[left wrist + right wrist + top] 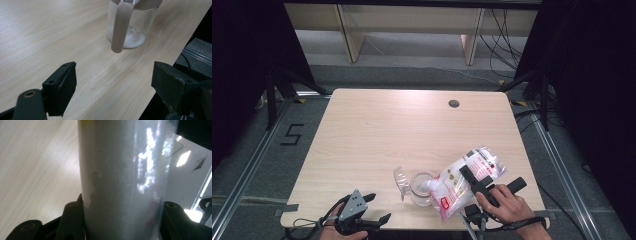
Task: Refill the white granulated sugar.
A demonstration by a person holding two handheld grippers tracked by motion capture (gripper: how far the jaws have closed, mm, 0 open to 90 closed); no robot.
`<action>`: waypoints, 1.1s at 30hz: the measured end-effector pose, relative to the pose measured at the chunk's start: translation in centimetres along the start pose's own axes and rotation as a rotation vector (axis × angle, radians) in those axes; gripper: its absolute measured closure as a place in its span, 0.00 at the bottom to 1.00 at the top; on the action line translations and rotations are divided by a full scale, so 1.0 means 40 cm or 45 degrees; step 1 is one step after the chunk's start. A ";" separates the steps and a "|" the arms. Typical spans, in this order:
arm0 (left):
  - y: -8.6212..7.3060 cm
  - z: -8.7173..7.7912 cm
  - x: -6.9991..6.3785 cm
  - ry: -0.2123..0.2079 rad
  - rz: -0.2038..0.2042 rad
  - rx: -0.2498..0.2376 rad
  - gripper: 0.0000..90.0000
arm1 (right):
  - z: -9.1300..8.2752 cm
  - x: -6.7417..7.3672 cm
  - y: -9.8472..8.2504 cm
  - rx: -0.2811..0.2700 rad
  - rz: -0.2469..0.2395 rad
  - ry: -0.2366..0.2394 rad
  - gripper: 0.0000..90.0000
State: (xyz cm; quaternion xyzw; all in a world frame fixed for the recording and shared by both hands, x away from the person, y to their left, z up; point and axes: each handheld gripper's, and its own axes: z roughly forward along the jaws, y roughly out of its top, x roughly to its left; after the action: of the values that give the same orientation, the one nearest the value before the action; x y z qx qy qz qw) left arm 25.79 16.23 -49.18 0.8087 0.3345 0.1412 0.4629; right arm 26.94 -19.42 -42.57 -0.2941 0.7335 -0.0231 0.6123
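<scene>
A clear plastic bag of white granules [464, 182] with red print hangs tilted, its low end over a clear jar [422, 189] near the table's front edge. My right gripper [494, 182] is shut on the bag's upper part; in the right gripper view the bag [125, 182] is pressed between both jaws. The jar [132, 30] has a handle [121, 27] and some white granules on its bottom. Its clear lid [400, 179] stands open at the left. My left gripper [379, 207] rests open at the front left, short of the jar, with nothing between its fingers [61, 87].
The light wooden table [387, 130] has a round cable hole [454, 103] at the back right. Its front edge runs close by both hands. Wooden shelving [412, 25] stands beyond the table, and a floor mark [292, 134] lies to the left.
</scene>
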 end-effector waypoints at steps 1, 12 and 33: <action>0.000 0.000 0.000 0.001 0.000 0.000 0.22 | 0.000 0.000 0.000 -0.002 -0.001 0.001 0.63; 0.000 0.000 0.000 0.000 0.000 -0.001 0.22 | 0.002 0.001 -0.001 -0.006 0.002 0.001 0.64; 0.000 0.001 0.000 -0.001 -0.001 0.000 0.22 | 0.001 0.002 0.000 -0.007 0.000 0.002 0.66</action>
State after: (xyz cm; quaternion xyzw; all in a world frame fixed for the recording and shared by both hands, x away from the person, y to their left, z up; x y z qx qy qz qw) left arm 25.79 16.22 -49.20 0.8086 0.3344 0.1409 0.4631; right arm 26.97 -19.43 -42.67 -0.2960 0.7341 -0.0213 0.6107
